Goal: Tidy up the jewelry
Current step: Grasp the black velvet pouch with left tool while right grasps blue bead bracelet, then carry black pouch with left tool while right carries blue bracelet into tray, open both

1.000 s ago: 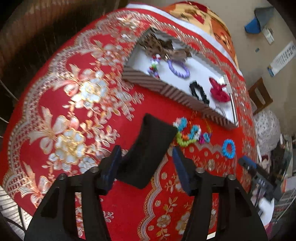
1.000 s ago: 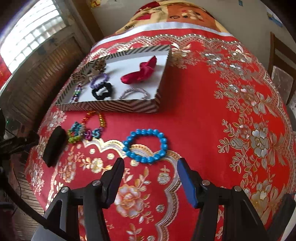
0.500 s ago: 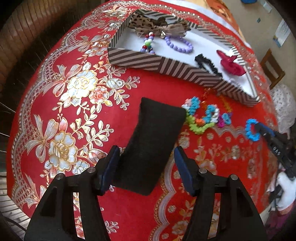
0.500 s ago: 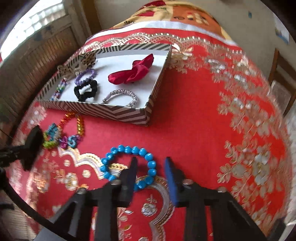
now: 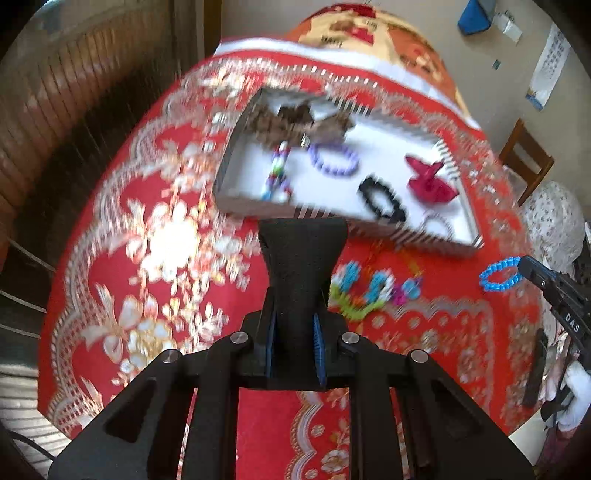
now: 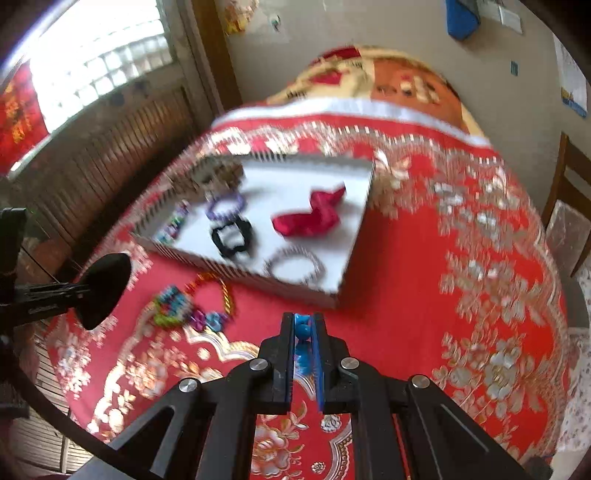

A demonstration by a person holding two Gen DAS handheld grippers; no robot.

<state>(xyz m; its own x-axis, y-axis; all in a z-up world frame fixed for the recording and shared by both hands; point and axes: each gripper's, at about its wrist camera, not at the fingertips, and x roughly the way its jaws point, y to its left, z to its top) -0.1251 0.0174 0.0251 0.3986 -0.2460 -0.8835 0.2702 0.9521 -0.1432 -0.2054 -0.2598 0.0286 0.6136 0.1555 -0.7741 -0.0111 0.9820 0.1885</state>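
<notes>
Right tongs pinching blue beaded bracelet, lifted above red floral desk. Left tongs clamping black foam pad. Advice: carry bracelet level over striped-wall white tray; release into bare patch.

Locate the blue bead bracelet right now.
The blue bead bracelet is pinched in the right gripper, just in front of the striped tray; the left wrist view shows it at far right.

A: What is around the tabletop?

B: Daylight comes through a window at the left, above brown wood panelling. A wooden chair stands by the beige wall.
</notes>
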